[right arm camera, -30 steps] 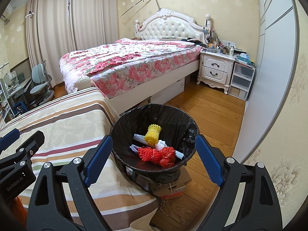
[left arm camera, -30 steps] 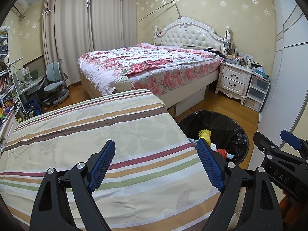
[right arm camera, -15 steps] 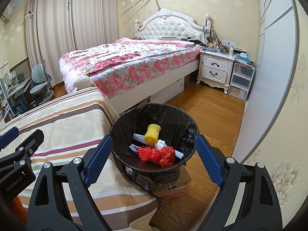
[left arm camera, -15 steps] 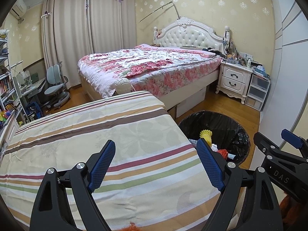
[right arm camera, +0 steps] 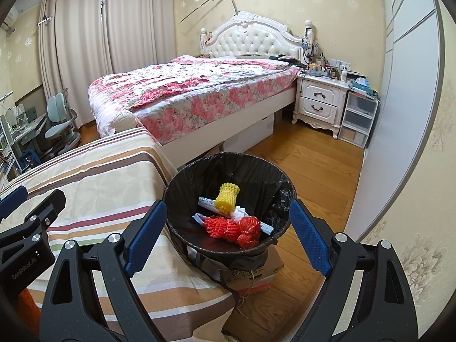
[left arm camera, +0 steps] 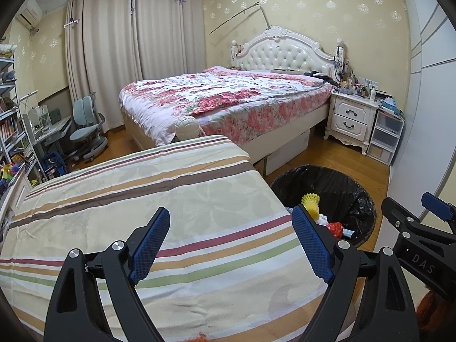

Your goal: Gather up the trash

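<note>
A black-lined trash bin (right arm camera: 258, 168) stands on a cardboard box beside the striped cloth-covered table (right arm camera: 94, 176). Inside lie a yellow foam net (right arm camera: 226, 198), a red foam net (right arm camera: 222, 226), a red bag (right arm camera: 249, 229) and white paper scraps. My right gripper (right arm camera: 228, 236) hovers open in front of the bin with nothing between its blue pads. My left gripper (left arm camera: 230, 240) is open and empty over the striped table (left arm camera: 142, 199), and the bin (left arm camera: 342, 182) sits to its right. An orange scrap (left arm camera: 199, 337) peeks at the bottom edge of the left wrist view.
A floral-covered bed (right arm camera: 193, 91) with a white headboard fills the far side. A white nightstand (right arm camera: 320, 101) and plastic drawers (right arm camera: 357, 118) stand against the right wall by a wardrobe door. A desk chair (left arm camera: 85, 125) and shelves are far left.
The left wrist view has shifted slightly, bringing an orange scrap into its bottom edge. The right gripper and the bin look unchanged.
</note>
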{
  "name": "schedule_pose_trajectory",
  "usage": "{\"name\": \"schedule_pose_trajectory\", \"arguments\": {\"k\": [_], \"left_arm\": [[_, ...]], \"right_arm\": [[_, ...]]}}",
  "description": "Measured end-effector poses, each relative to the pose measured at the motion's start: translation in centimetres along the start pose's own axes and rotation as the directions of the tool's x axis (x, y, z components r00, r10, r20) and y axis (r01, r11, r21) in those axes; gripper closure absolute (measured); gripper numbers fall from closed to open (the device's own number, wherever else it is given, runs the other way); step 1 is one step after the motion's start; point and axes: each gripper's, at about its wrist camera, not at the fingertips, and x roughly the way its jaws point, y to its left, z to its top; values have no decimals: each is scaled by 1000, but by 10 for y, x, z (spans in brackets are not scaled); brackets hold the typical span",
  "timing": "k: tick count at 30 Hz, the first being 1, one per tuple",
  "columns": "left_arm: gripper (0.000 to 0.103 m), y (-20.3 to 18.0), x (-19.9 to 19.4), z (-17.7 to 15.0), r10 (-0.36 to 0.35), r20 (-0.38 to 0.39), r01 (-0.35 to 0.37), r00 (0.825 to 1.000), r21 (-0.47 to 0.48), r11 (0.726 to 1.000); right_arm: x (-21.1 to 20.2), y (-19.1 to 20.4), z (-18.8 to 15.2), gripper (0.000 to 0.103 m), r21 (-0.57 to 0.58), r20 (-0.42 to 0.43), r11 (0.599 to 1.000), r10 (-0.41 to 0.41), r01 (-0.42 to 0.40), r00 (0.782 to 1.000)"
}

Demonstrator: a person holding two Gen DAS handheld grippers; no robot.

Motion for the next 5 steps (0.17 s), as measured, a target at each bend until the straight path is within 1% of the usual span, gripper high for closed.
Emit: {"name": "schedule_pose_trajectory", "arguments": {"k": [5], "left_arm": [[18, 12, 8, -1, 5, -31, -6, 1000, -12, 1000]], "right_arm": [[4, 9, -1, 17, -12, -16, 1000, 14, -14, 1000]]}}
